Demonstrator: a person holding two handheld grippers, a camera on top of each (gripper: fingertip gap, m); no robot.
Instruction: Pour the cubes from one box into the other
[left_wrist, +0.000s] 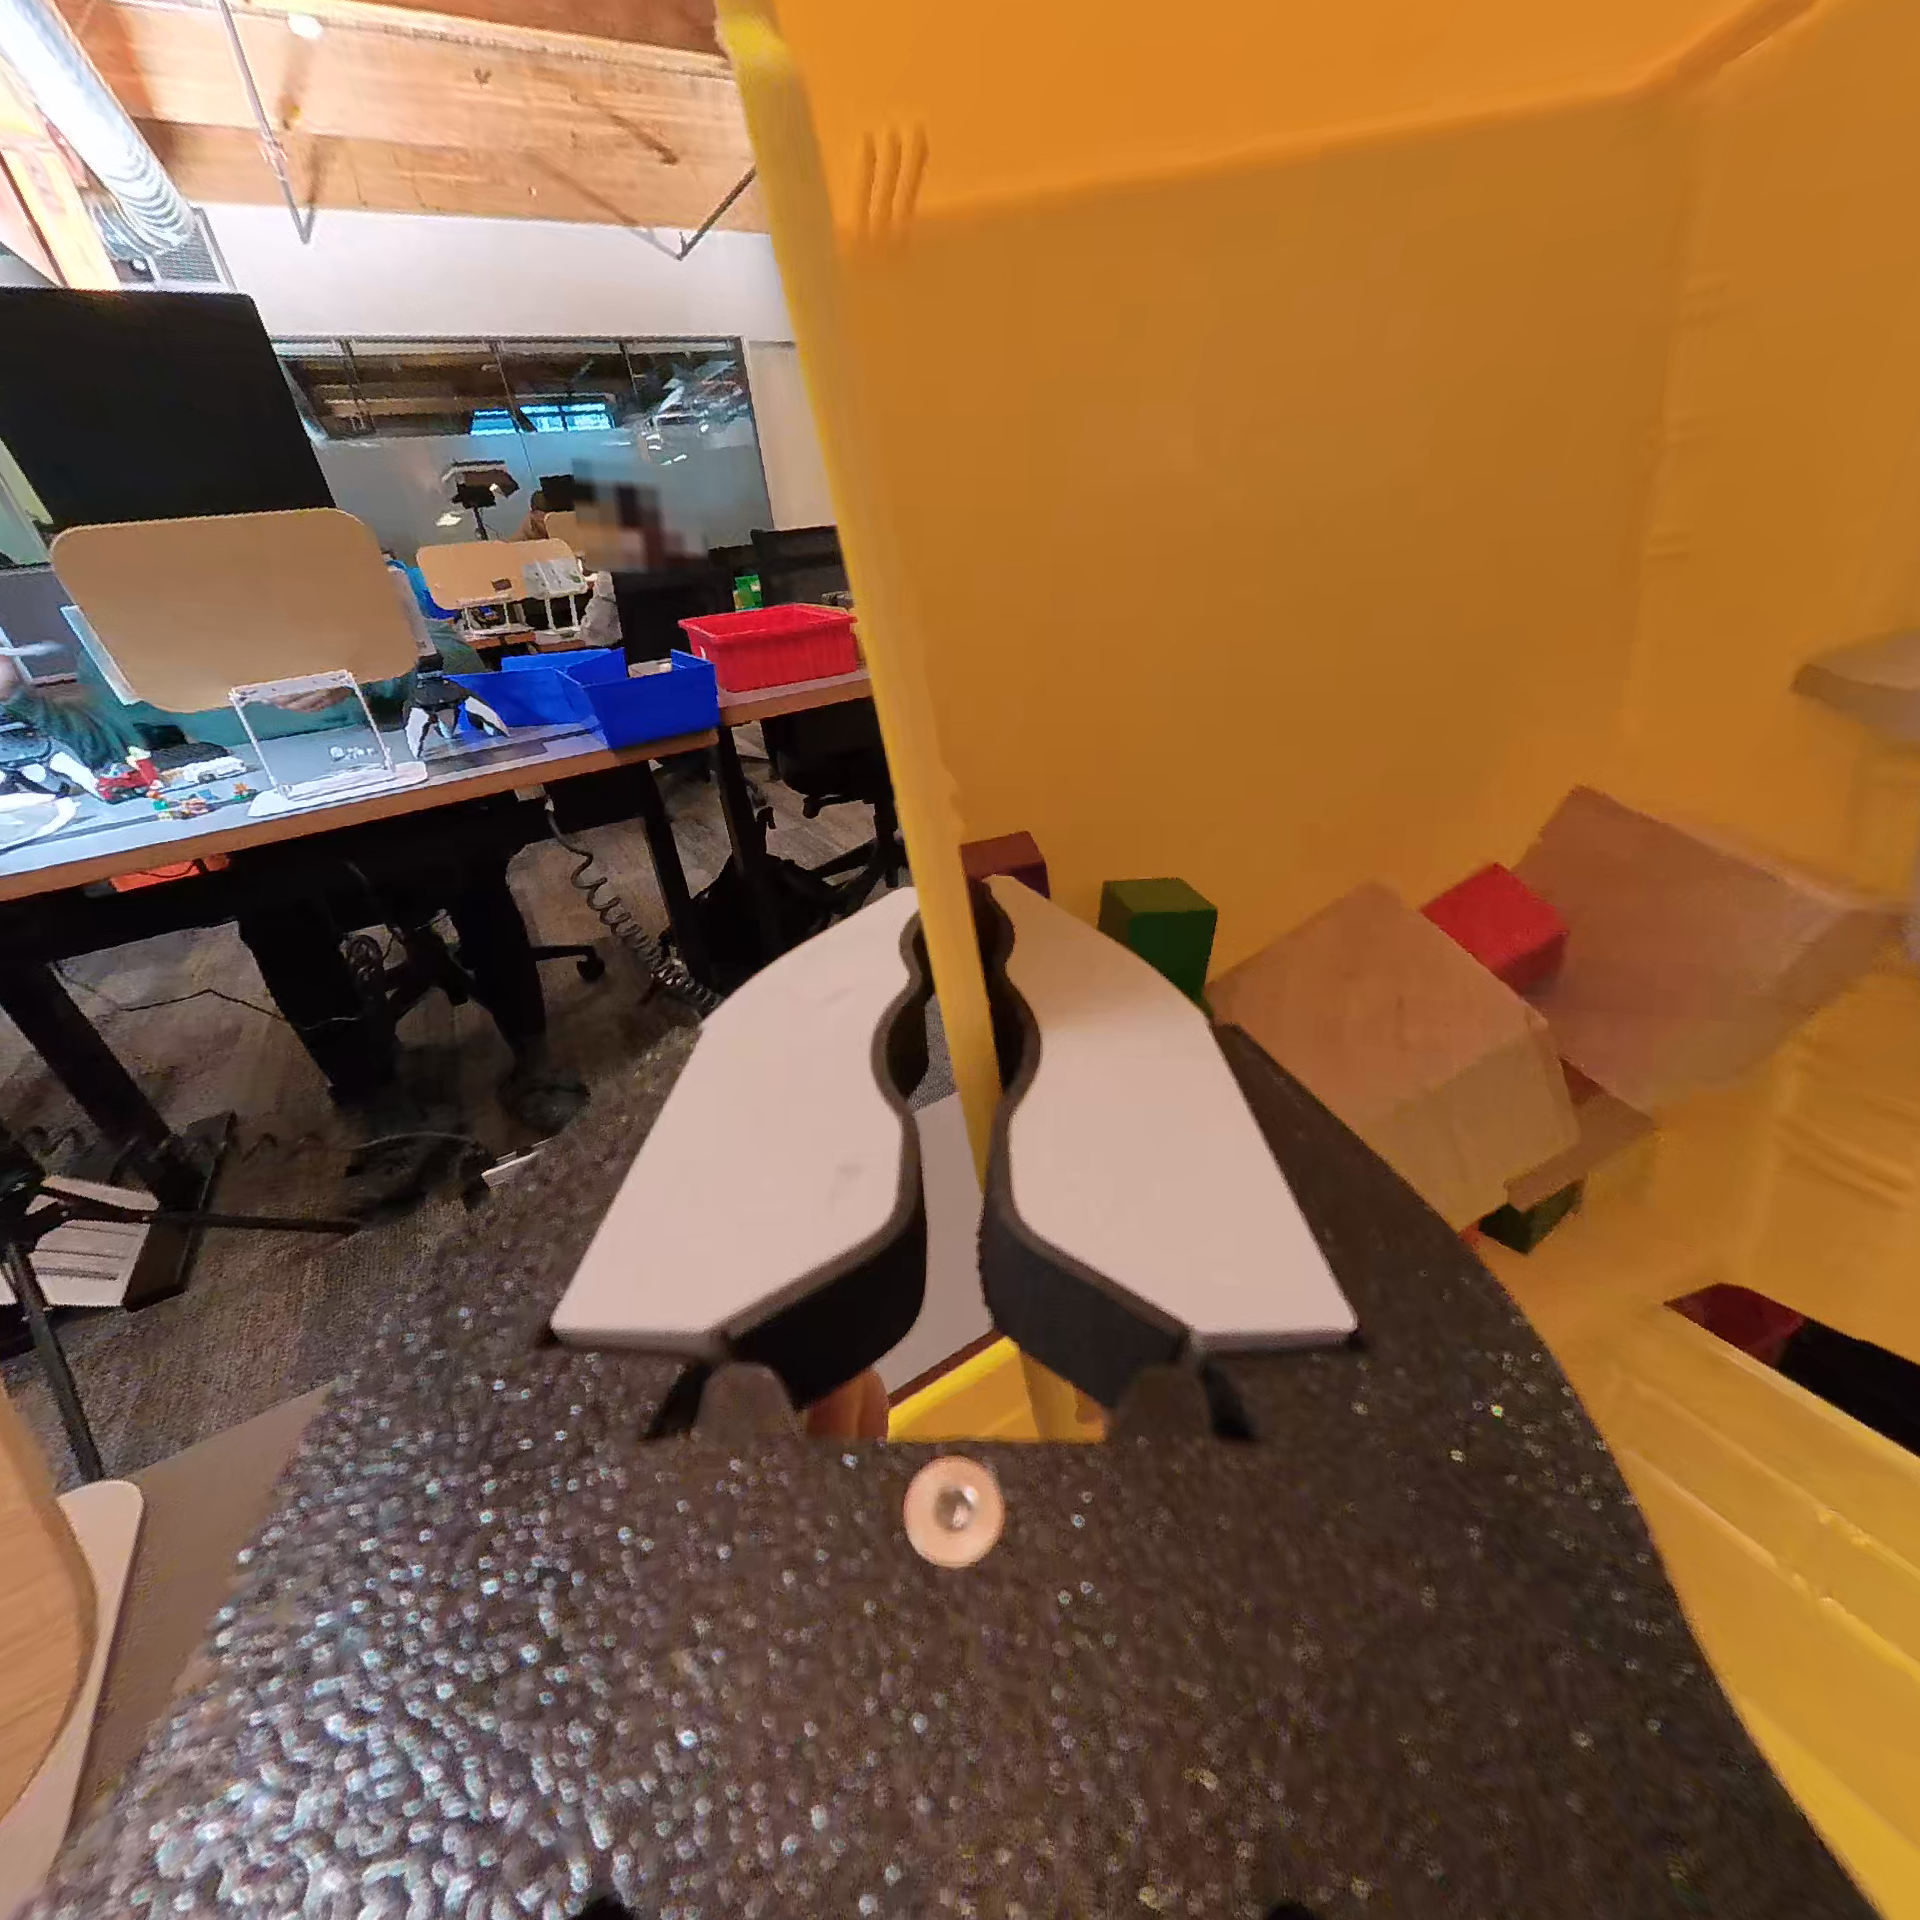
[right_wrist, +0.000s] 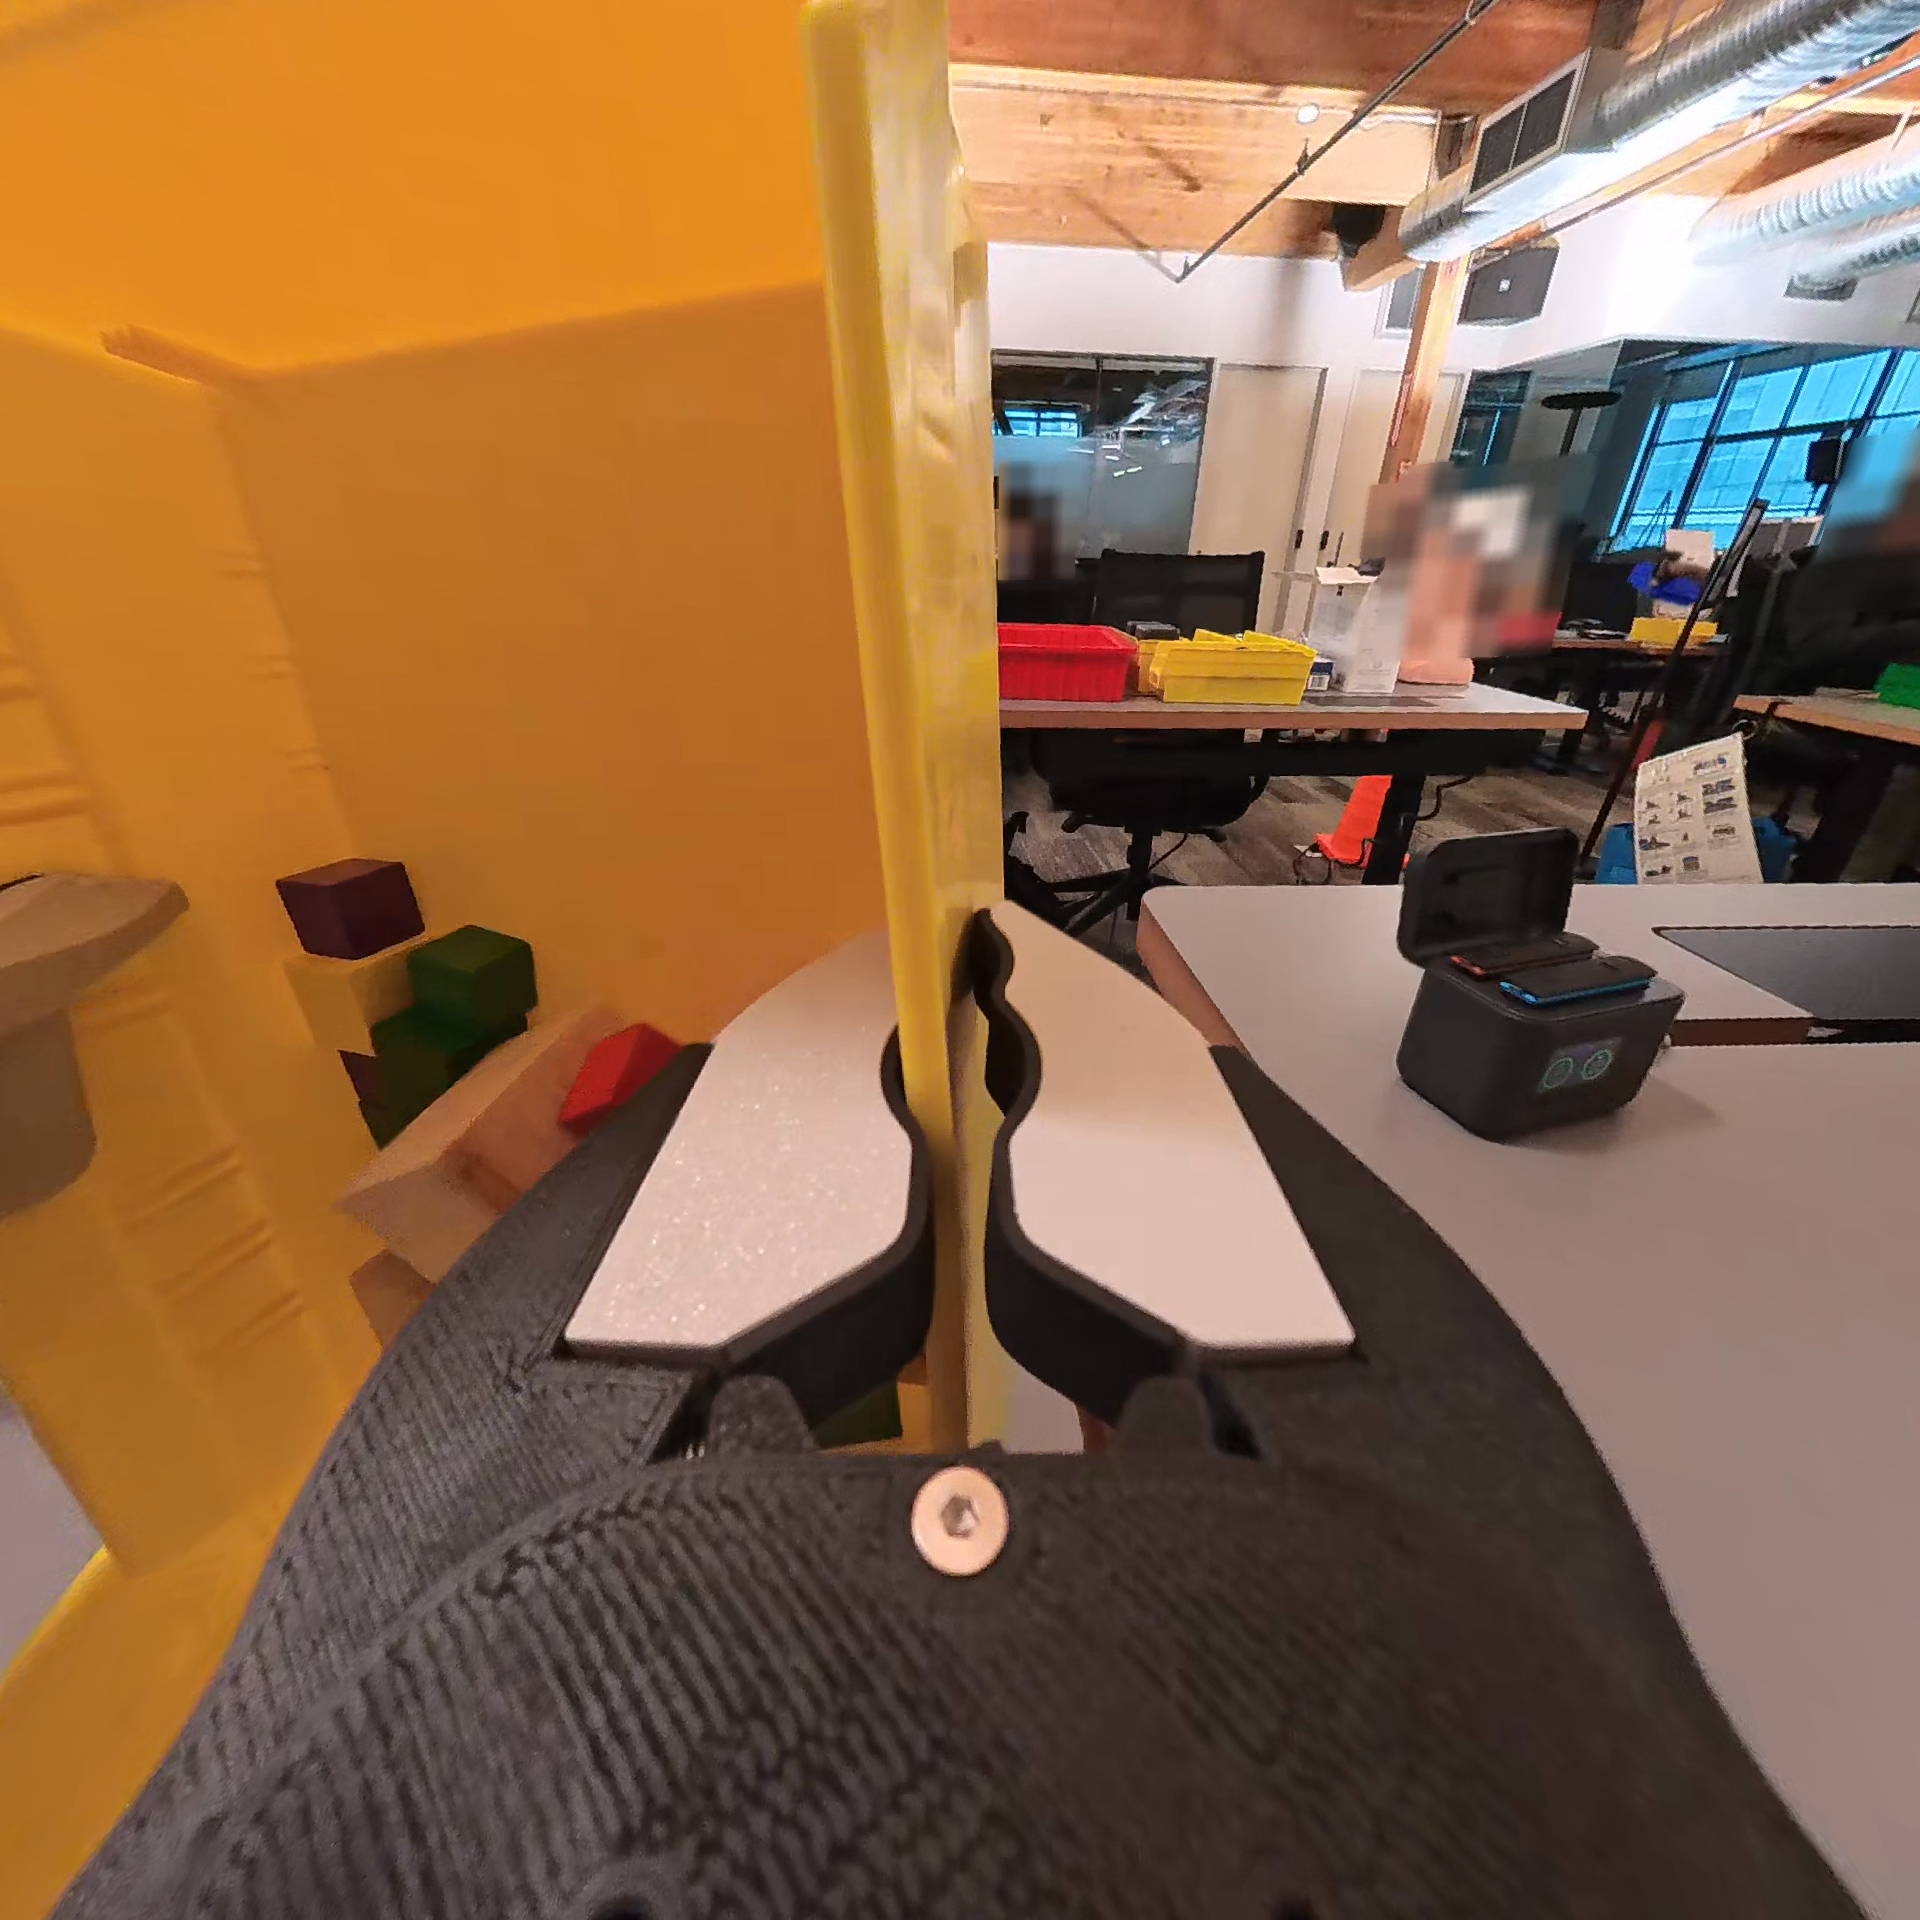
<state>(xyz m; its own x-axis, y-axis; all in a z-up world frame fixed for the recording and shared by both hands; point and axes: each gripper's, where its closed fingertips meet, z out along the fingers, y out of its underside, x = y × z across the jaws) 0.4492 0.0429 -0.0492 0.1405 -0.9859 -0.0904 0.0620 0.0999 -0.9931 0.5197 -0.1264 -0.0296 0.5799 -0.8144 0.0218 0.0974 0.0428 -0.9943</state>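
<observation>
Left wrist view: yellow box (left_wrist: 1299, 520) holds coloured cubes (left_wrist: 1158, 925).

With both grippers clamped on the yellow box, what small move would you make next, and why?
Probably tip the yellow box a little further. Both the left gripper and right gripper pinch its walls, and the cubes lie piled in its low corner.

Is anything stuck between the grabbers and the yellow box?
No. The left gripper and right gripper each have their jaws shut straight on a wall of the yellow box, with cubes piled inside.
</observation>
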